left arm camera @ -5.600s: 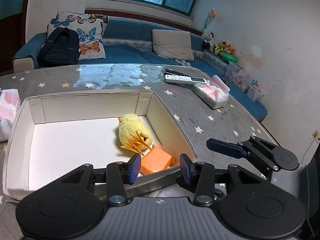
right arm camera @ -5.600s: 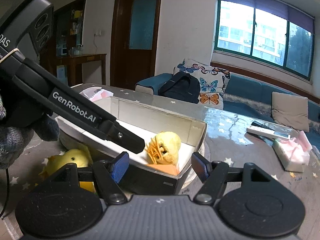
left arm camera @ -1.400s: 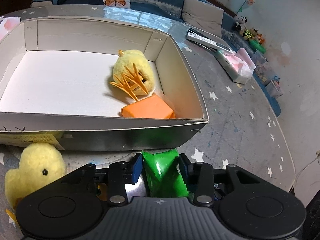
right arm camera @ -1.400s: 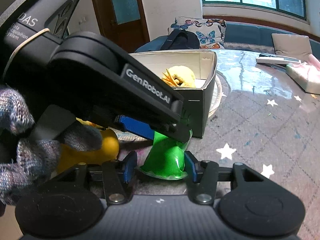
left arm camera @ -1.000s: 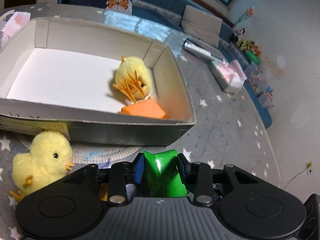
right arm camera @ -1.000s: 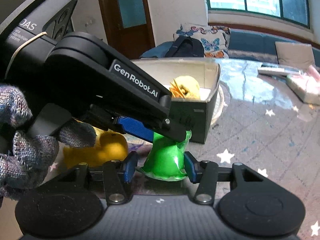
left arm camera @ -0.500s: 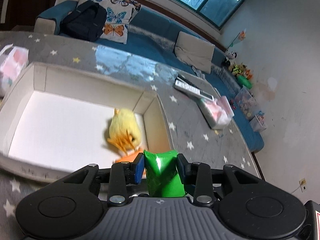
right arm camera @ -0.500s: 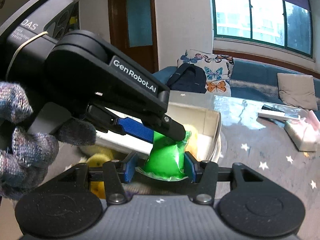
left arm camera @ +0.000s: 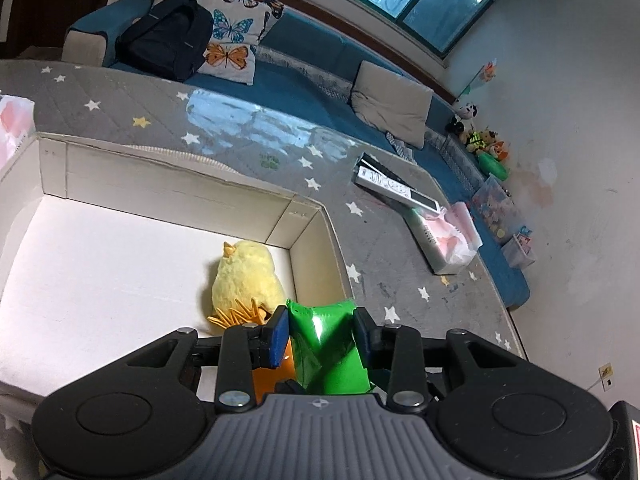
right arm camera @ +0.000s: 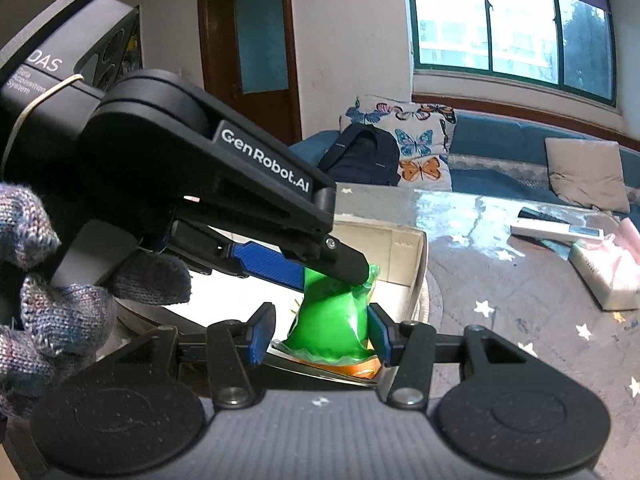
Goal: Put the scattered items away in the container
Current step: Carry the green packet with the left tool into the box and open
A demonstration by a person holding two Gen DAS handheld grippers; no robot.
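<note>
- Left edge of grey star-print table (left arm camera: 120,104): pink-and-white bag (left arm camera: 12,128), cut off by frame, contents unreadable.
- White open-top cardboard box (left arm camera: 176,192) taking up the table's near-left area; yellow plush chick (left arm camera: 244,276) lying in its right corner, orange block (left arm camera: 266,376) just below it, mostly hidden behind the left gripper.
- Shiny green plastic pouch (left arm camera: 324,348) held in the air over the box's right end, near the chick.
- Left gripper (left arm camera: 320,338): blue pads (left arm camera: 276,340) clamped narrow on the pouch's upper end.
- Right gripper (right arm camera: 318,334): jaws narrowed on the pouch's lower body; right pad touching, left pad contact hard to confirm.
- Gloved hand (right arm camera: 52,280) on the left gripper's handle, fills the right wrist view's left side.
- Right part of table: white remote control (left arm camera: 392,190) and pink tissue pack (left arm camera: 448,240), well apart from the box.
- Risks: double grip on a slippery film – uneven release could swing the pouch out over the box's right wall onto the table; pulling apart could tear or burst it; dropping onto the chick could let it roll.
- Hidden: pouch underside, near box wall, anything left on the table below the grippers.
</note>
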